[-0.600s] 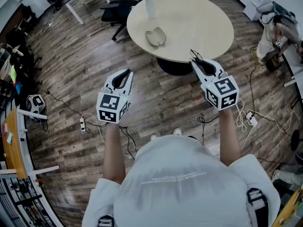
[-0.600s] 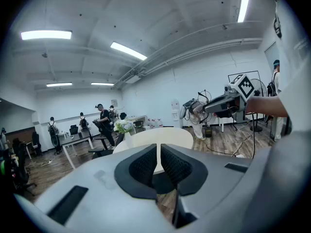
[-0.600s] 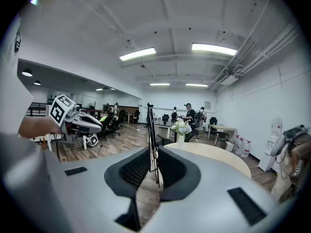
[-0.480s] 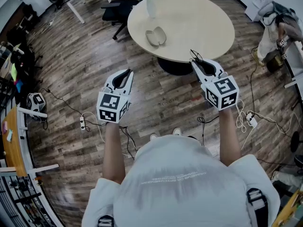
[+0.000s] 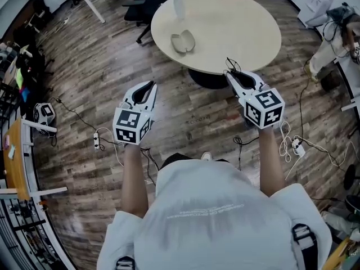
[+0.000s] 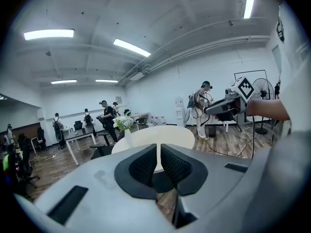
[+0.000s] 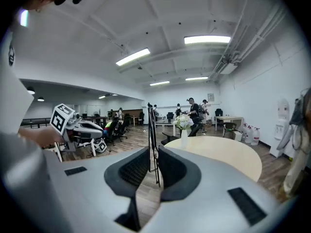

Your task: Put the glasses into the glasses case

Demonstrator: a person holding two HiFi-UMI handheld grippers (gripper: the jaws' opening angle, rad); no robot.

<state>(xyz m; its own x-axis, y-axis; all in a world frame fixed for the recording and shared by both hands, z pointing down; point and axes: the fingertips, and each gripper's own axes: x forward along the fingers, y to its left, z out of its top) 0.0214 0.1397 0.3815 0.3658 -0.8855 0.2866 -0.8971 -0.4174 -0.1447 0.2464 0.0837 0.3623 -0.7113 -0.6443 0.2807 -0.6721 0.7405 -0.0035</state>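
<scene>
Basically, right gripper [image 5: 232,75] pinched the glasses [image 5: 229,66], ready for the open glasses case [image 5: 183,42] on the table [image 5: 242,27]; left gripper [image 5: 149,86] sat closed, empty.

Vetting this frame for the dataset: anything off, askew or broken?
Nothing spilled or damaged. The open grey glasses case sits on the round beige table; the right hand-held gripper pinches the thin black glasses near the table's edge. Only untidy bit: loose white cables on the wood floor.

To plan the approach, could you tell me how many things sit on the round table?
2: the glasses case near its left side, the flower vase at its far edge.
</scene>
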